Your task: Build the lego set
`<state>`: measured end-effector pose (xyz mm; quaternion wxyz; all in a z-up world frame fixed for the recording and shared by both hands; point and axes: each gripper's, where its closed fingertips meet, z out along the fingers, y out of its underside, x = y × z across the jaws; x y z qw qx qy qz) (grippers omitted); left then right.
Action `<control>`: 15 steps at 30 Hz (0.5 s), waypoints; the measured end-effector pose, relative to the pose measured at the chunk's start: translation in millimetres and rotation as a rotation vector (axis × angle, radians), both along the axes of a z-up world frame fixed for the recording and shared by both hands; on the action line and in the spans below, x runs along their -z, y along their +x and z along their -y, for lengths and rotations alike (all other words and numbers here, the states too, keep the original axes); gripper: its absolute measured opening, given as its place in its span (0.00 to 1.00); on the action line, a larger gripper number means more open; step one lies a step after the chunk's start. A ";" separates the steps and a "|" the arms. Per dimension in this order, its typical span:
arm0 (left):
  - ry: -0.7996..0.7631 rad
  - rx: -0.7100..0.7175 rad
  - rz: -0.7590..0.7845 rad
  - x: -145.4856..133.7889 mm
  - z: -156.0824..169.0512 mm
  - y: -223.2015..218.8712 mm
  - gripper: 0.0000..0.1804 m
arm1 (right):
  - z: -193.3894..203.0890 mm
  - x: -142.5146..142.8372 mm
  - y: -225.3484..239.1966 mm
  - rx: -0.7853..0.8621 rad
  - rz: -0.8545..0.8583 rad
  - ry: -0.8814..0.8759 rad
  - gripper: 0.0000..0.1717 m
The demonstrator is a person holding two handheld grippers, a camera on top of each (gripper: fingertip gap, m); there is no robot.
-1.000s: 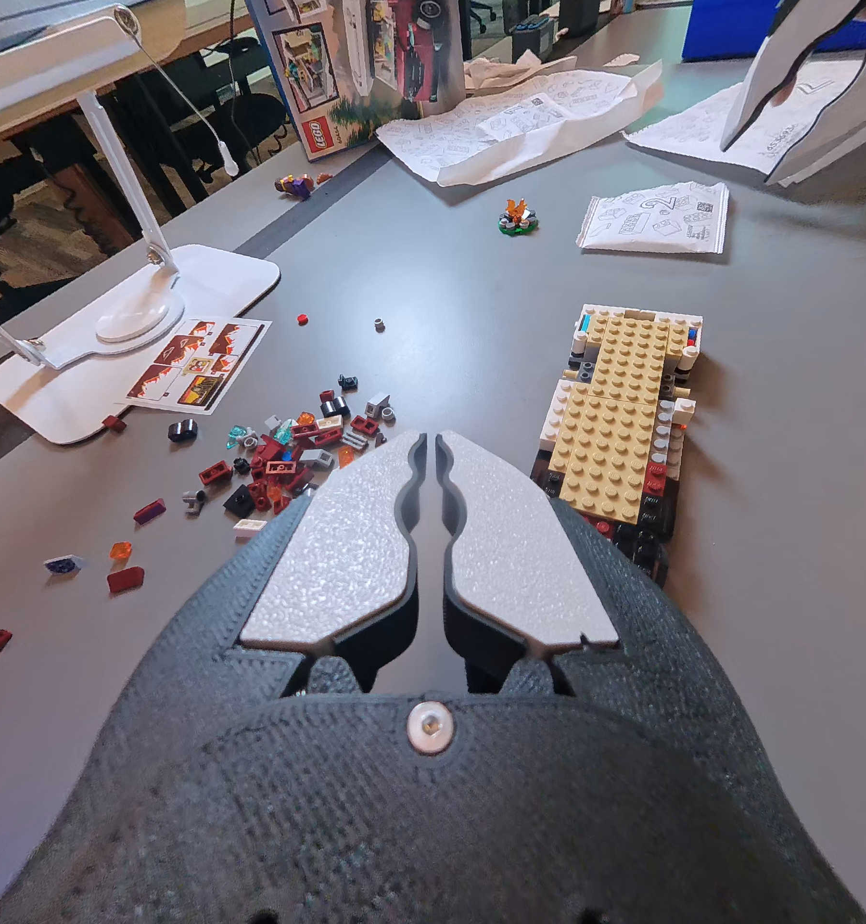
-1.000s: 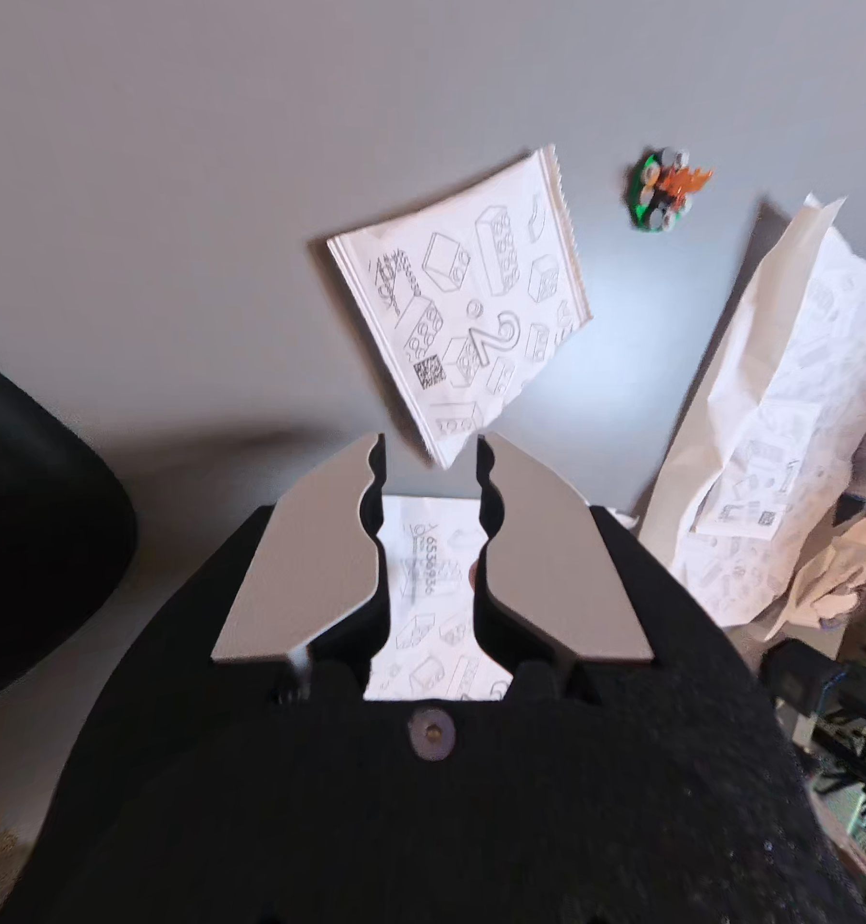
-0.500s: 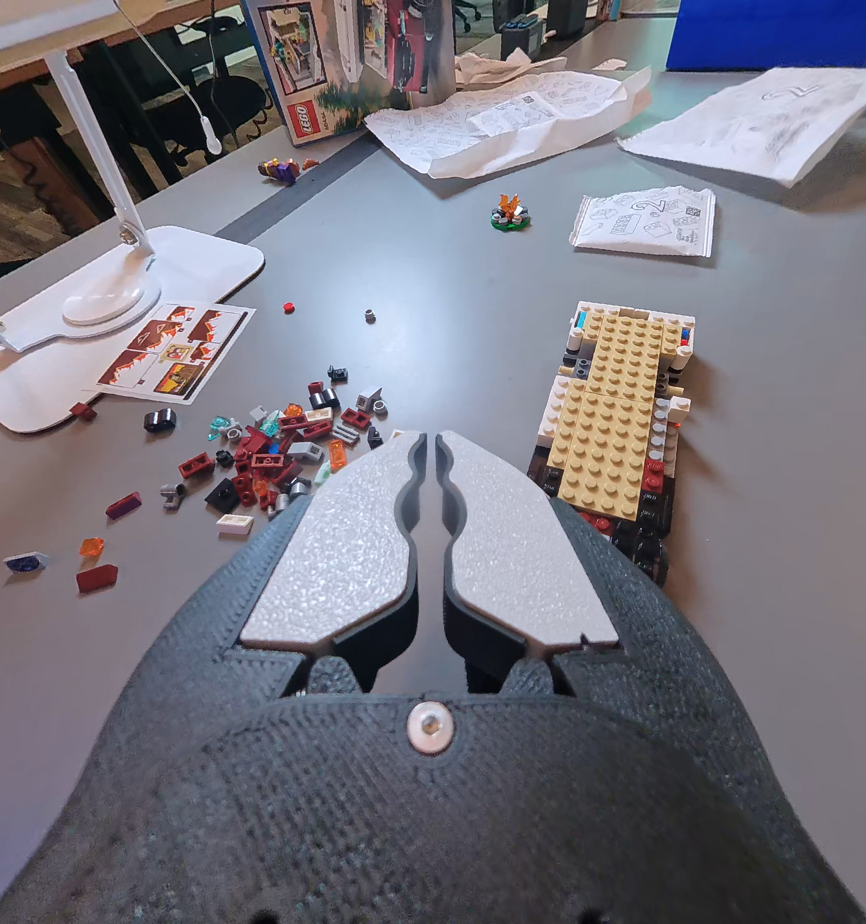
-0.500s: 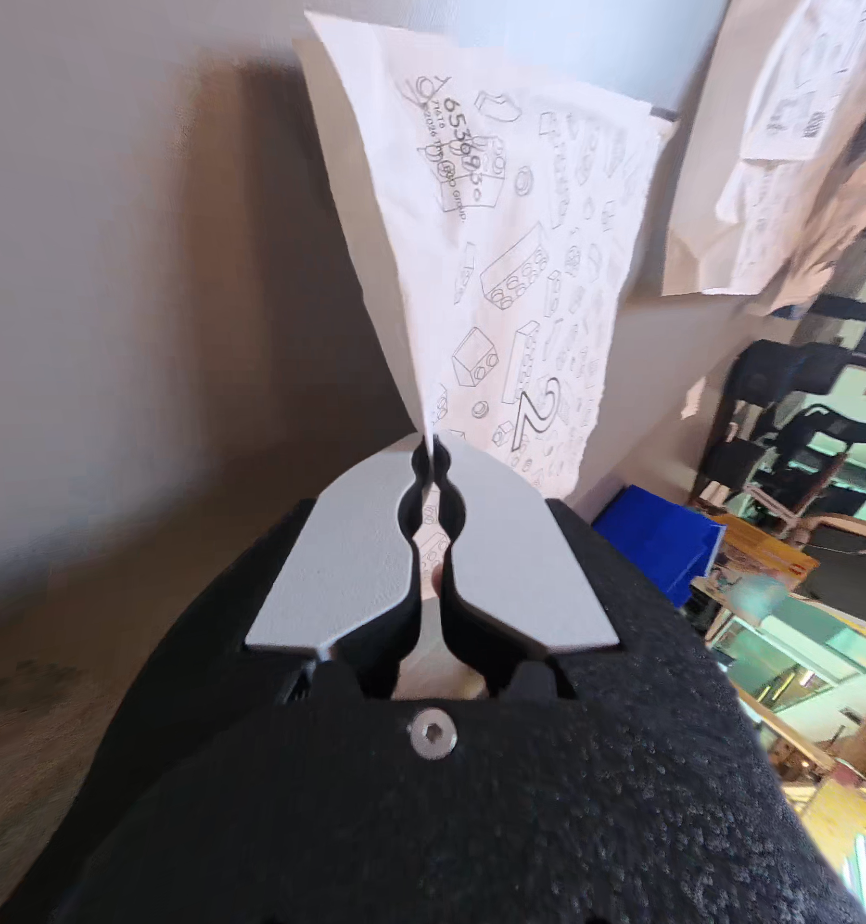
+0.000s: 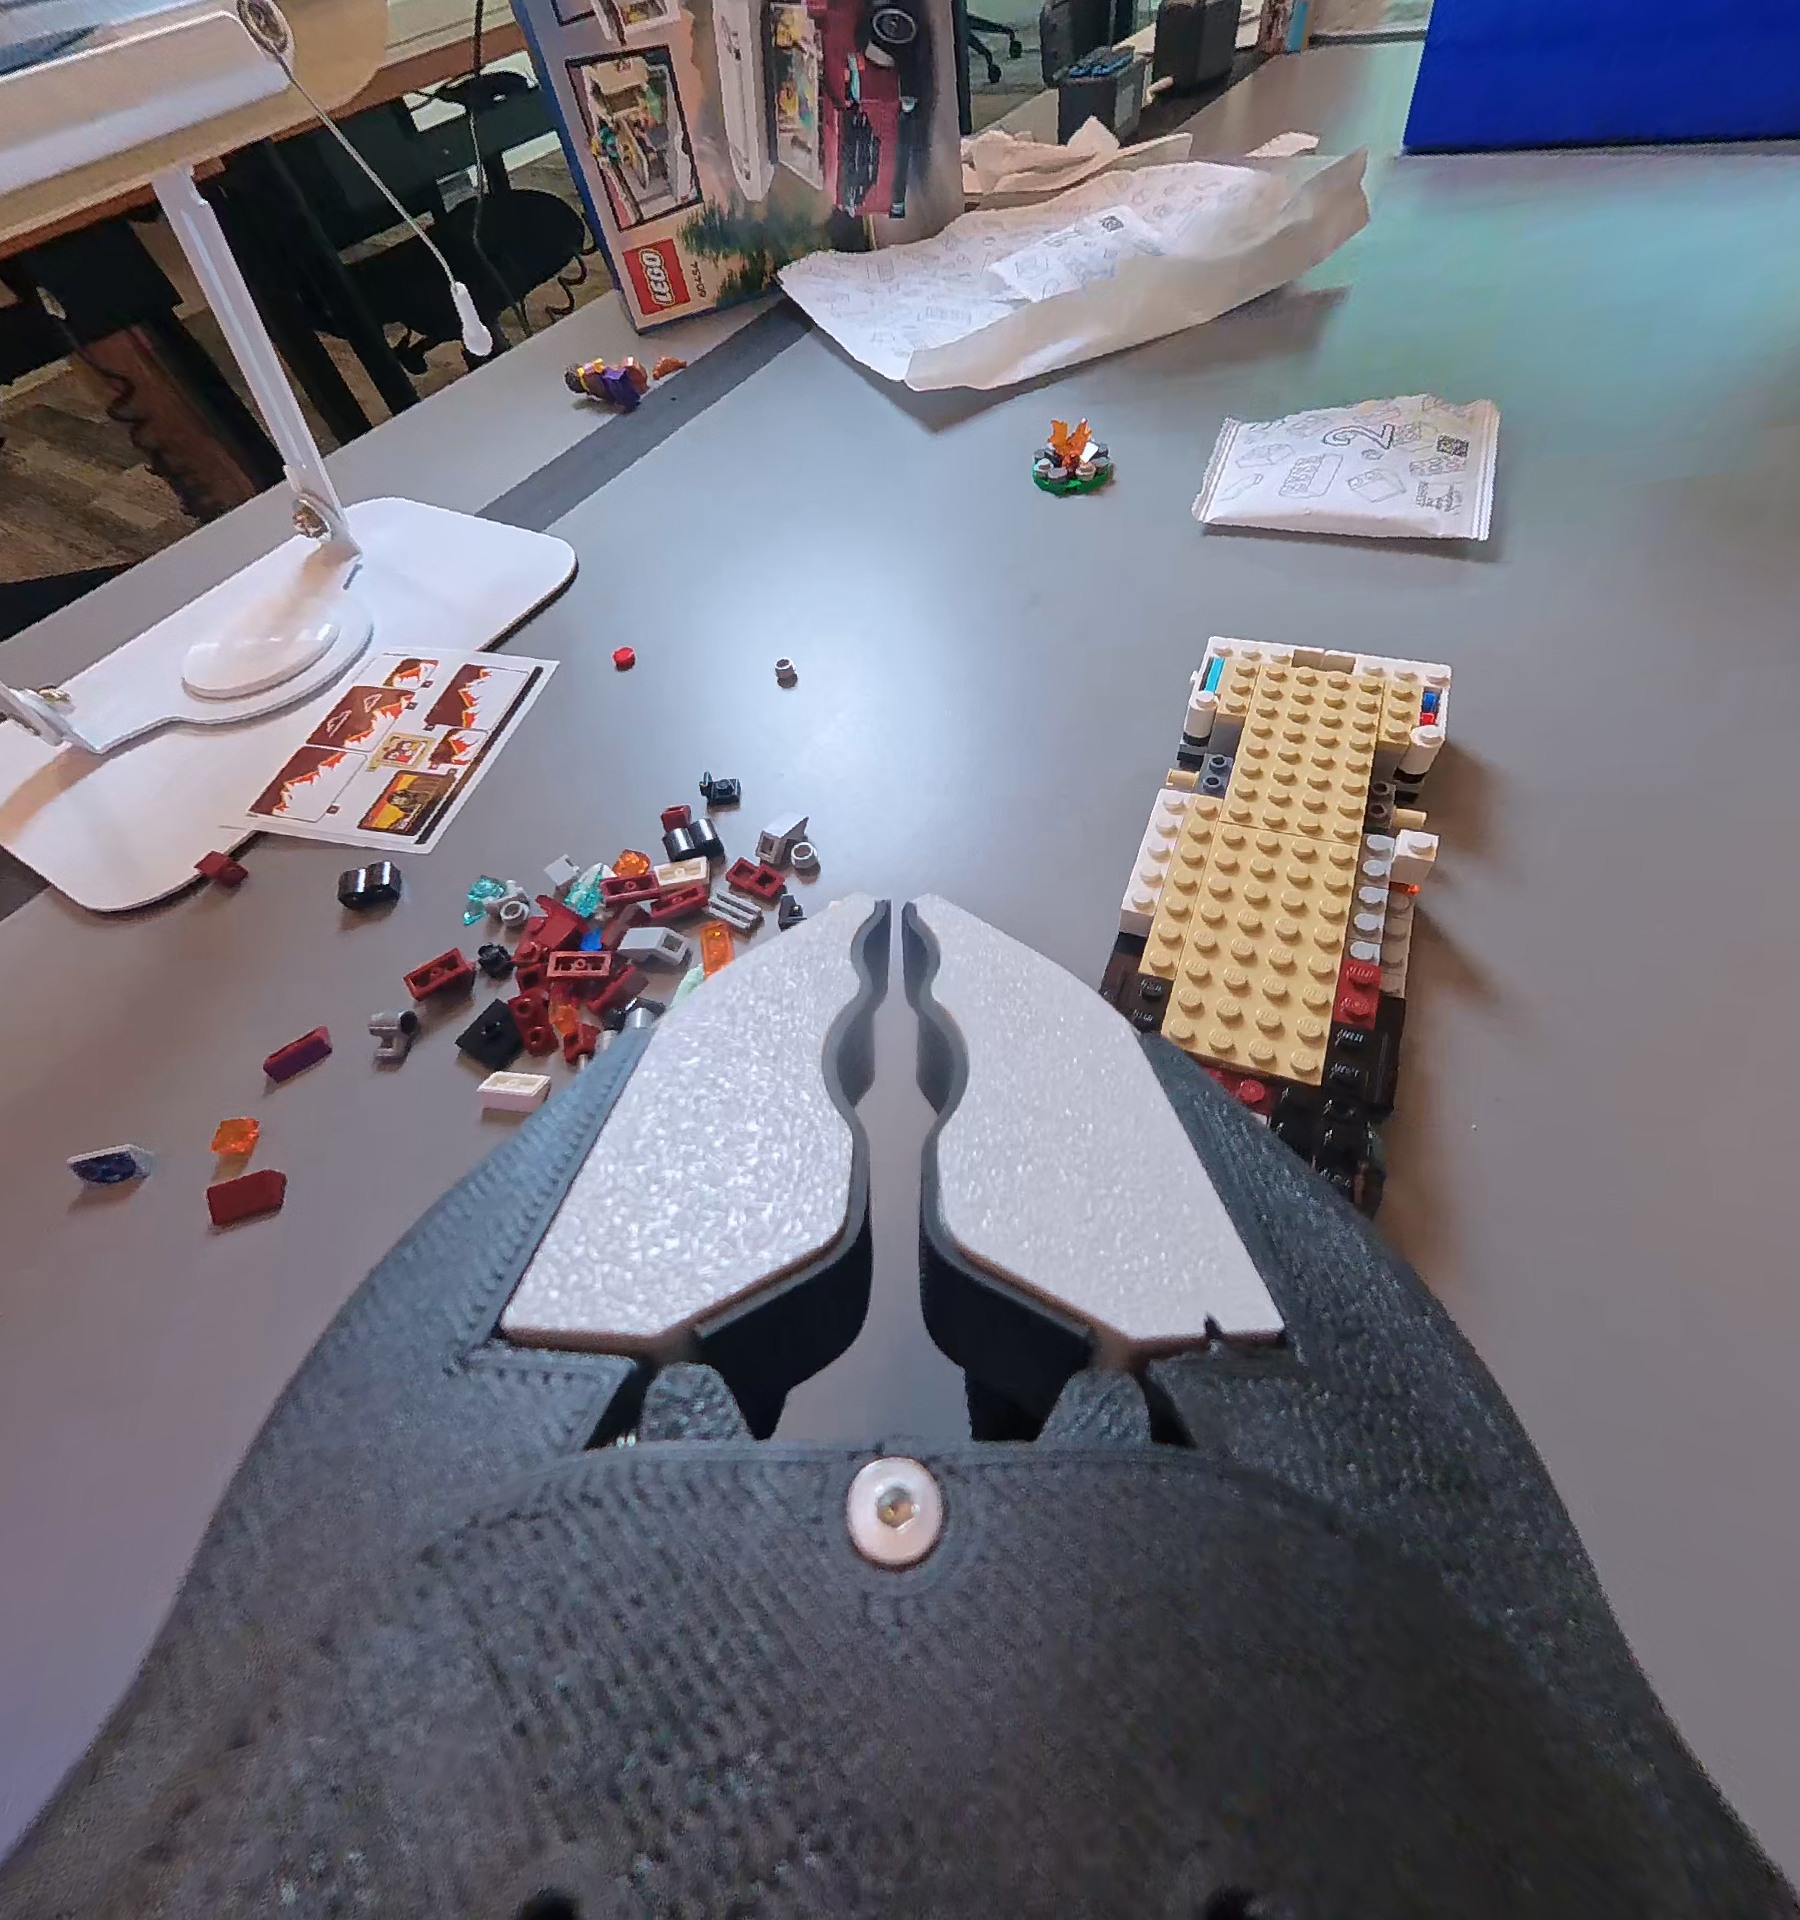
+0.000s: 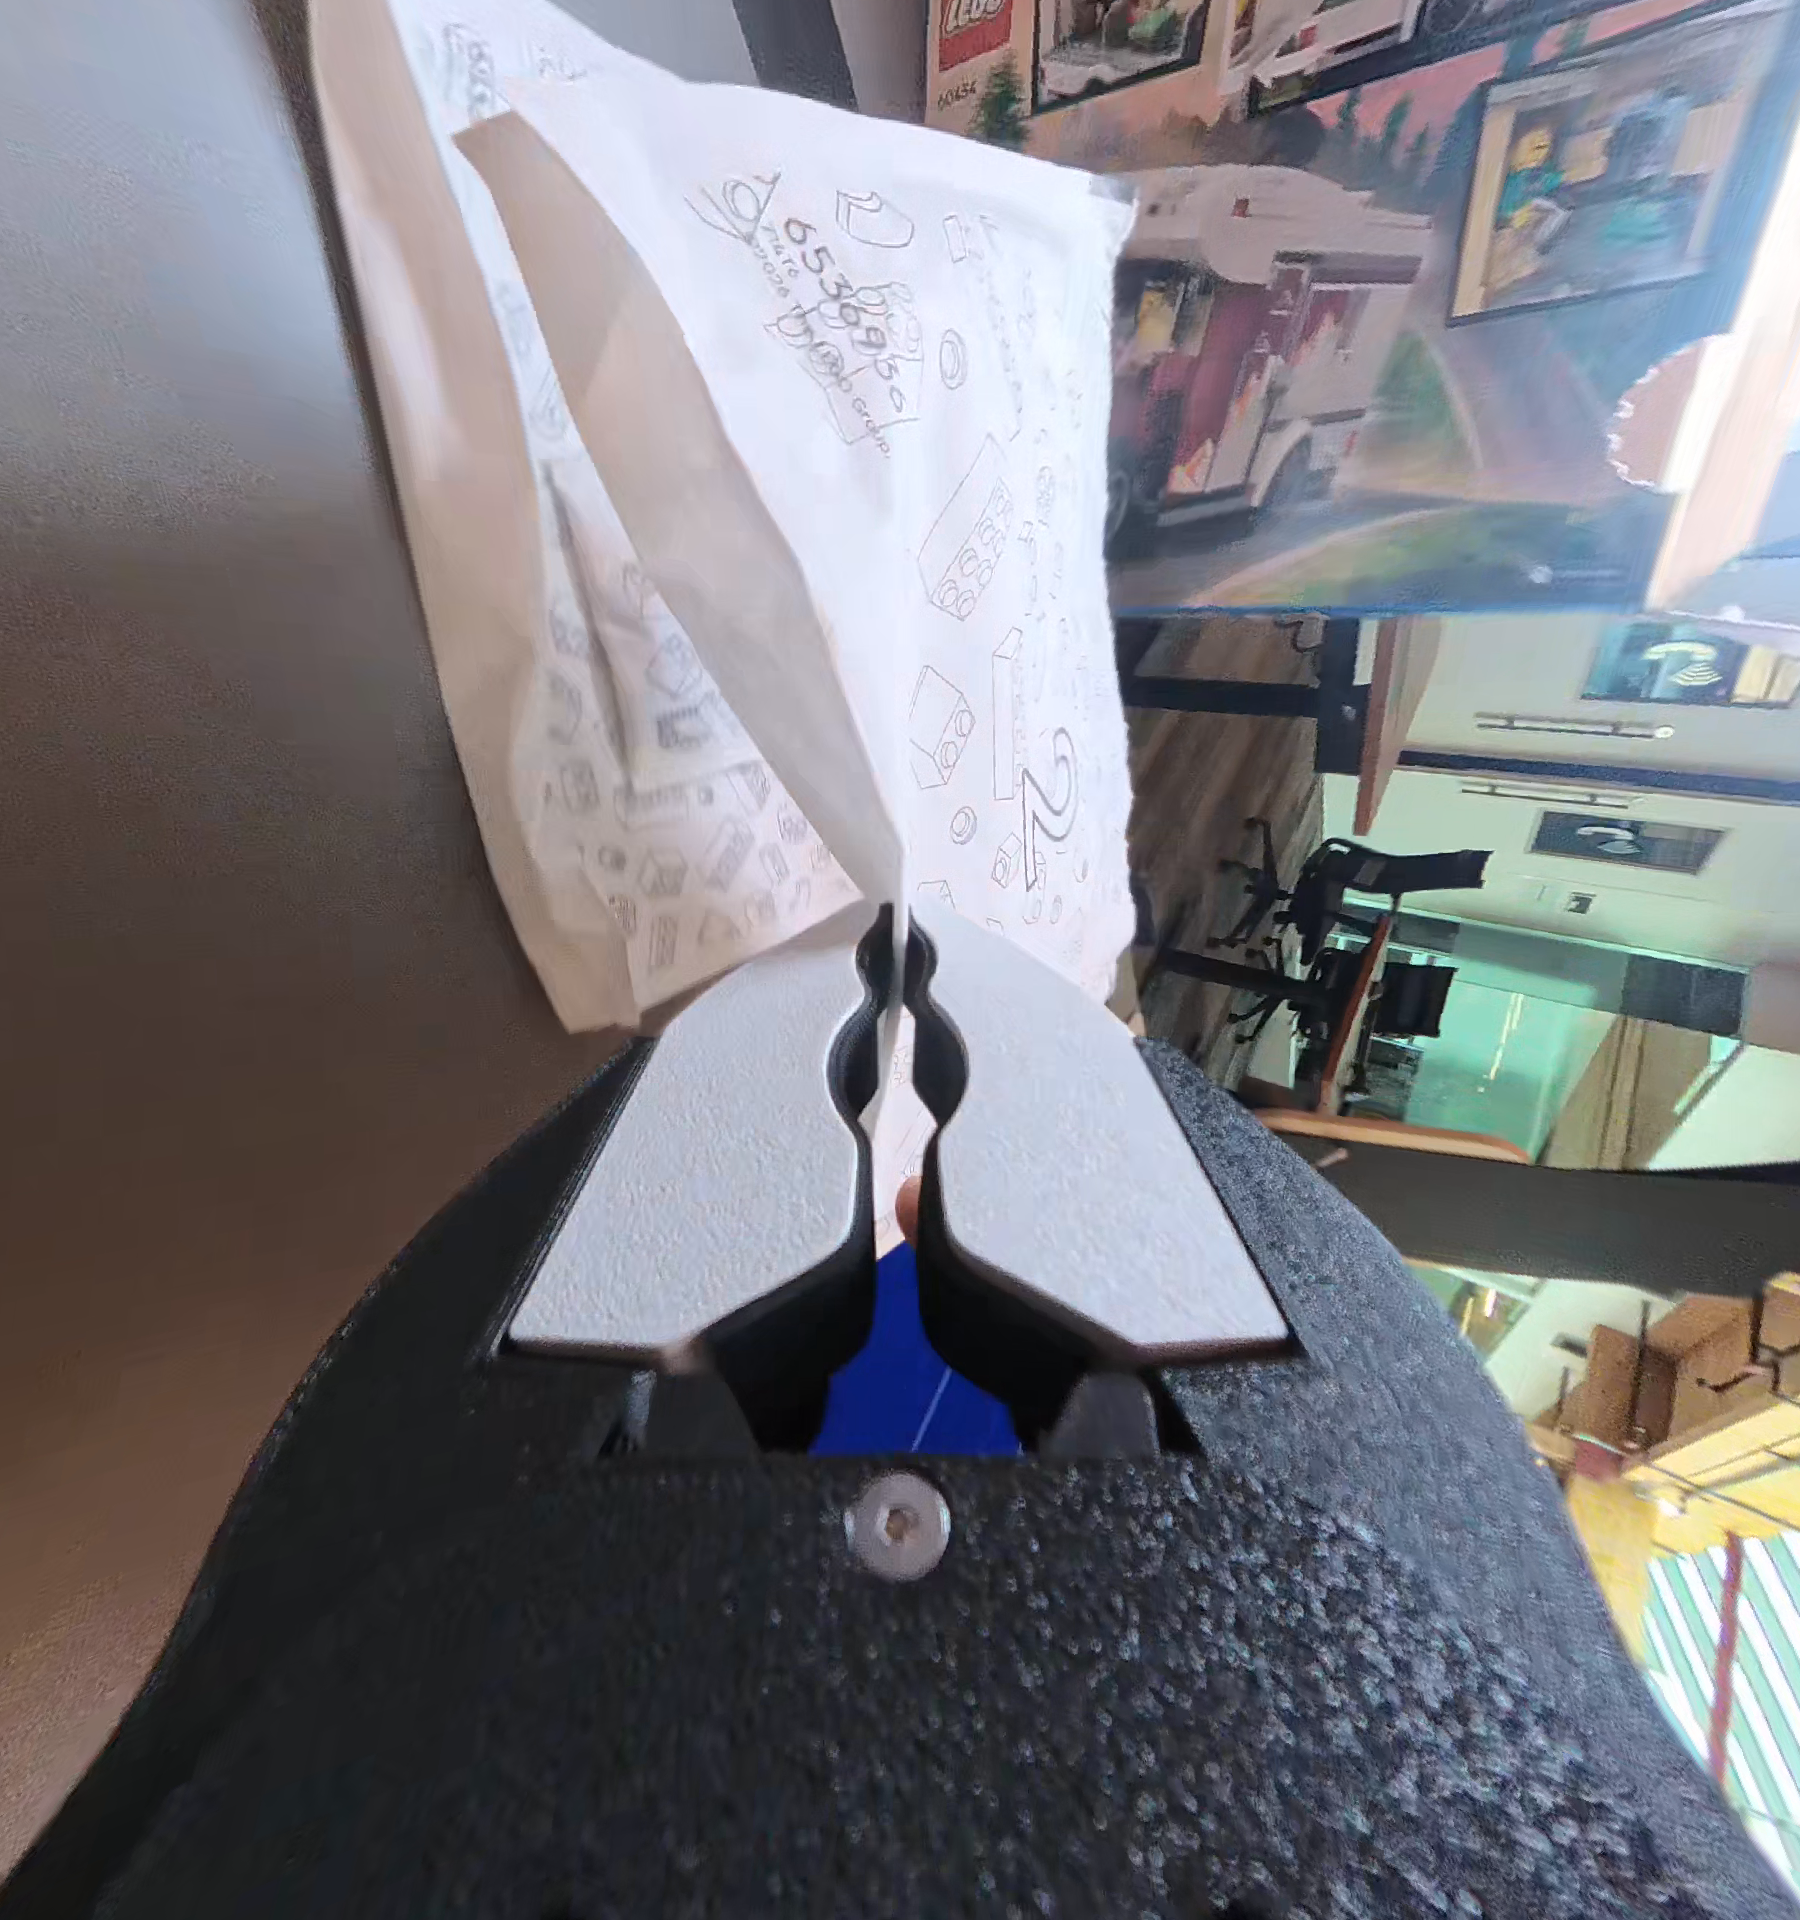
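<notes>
left gripper [image 5: 896,914]: jaws closed on nothing, hovering between loose brick pile [image 5: 584,945] left and tan-studded brick build [image 5: 1280,883] right | right gripper [image 6: 898,935]: pinching white printed paper bag [image 6: 875,499], hanging clear of grey table [image 6: 127,623]

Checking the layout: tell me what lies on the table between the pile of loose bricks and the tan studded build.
In the left wrist view, only bare grey table and the shut left gripper lie between the loose bricks and the tan build.

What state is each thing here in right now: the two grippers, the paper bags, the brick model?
Left gripper: shut, empty.
Right gripper: shut on white paper bag, lifted.
Small paper bag: lying flat, sealed.
Brick model: partly built.
Loose bricks: scattered.
</notes>
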<state>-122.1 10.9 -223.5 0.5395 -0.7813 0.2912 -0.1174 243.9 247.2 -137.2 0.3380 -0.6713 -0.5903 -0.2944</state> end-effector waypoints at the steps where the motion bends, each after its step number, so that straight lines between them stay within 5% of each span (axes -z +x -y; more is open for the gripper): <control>1: -0.001 -0.003 0.003 -0.2 0.0 -0.8 0.01 | -15.6 15.0 -5.9 0.023 -0.001 -0.030 0.00; 7: -0.003 -0.020 0.024 -1.0 -0.6 -6.9 0.01 | -64.5 91.9 -31.1 0.102 -0.057 -0.170 0.09; 11: -0.013 -0.021 0.045 -0.6 -1.4 -9.4 0.02 | -44.9 70.2 -60.9 0.013 -0.215 -0.185 0.19; 15: -0.024 -0.009 0.054 0.8 -1.0 -7.9 0.03 | 20.5 45.0 -100.9 -0.178 -0.427 -0.311 0.19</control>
